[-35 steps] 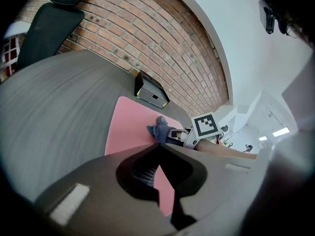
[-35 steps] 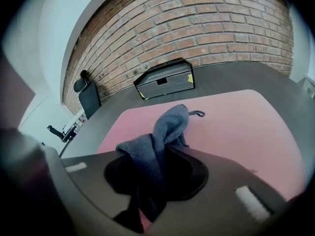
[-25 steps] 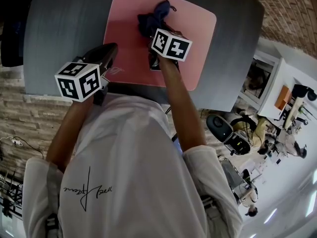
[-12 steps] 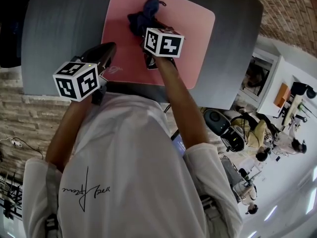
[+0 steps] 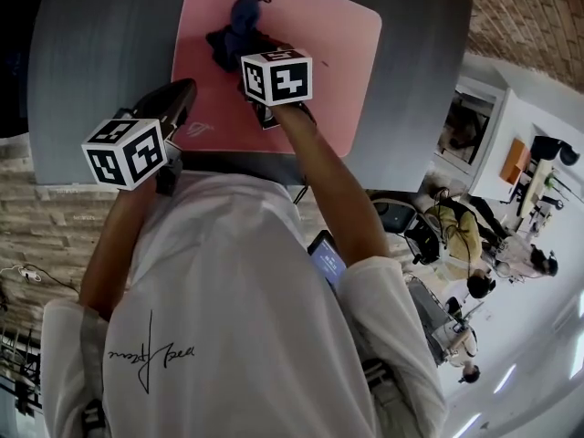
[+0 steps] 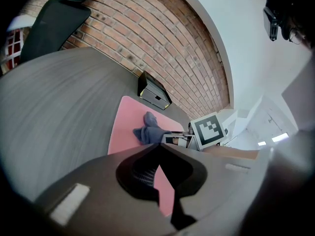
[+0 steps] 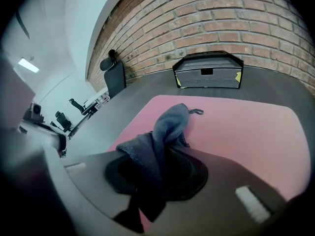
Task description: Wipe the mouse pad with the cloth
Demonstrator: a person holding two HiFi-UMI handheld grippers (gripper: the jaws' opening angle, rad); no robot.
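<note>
A pink mouse pad (image 5: 319,53) lies on the grey table (image 5: 100,53). A dark blue cloth (image 5: 234,33) rests bunched on the pad's left half, and my right gripper (image 5: 239,60) is shut on its near end. In the right gripper view the cloth (image 7: 162,132) hangs pinched between the jaws, with the pad (image 7: 241,127) spread beyond it. My left gripper (image 5: 180,94) sits at the pad's near left corner, shut with nothing in it. The left gripper view shows that gripper (image 6: 160,149) closed, with the pad (image 6: 125,124) and the cloth (image 6: 146,132) ahead.
A black box (image 7: 207,72) stands at the table's far edge, in front of a brick wall. A black office chair (image 6: 54,18) stands beyond the table's left side. The table's near edge runs just under both grippers.
My right gripper has dragged the cloth leftward across the pad. The left gripper has stayed at the pad's near left corner.
</note>
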